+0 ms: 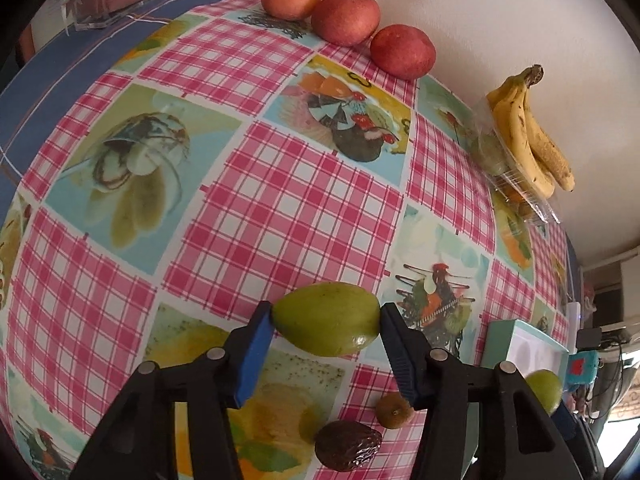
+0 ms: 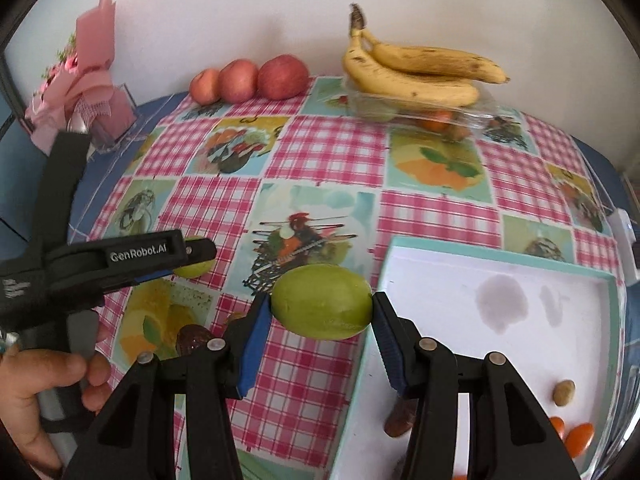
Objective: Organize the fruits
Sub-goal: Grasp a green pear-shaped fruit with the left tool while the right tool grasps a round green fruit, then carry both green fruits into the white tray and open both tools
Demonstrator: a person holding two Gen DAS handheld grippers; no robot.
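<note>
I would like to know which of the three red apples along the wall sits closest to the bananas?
The apple at the end of the row nearest the bananas; it is the reddest. The other two apples sit beyond it, toward the pink bouquet.

A plain white wall (image 2: 248, 4) rises directly behind the table, evenly lit by soft daylight. The table wears a pink-checked tablecloth (image 1: 280, 208) printed with fruit and rooster panels, laid over a blue cloth (image 1: 60, 60) that shows along the far left edge. At the far right edge, beyond the table, sits a dim clutter of cables (image 1: 612, 344) and small devices
</note>
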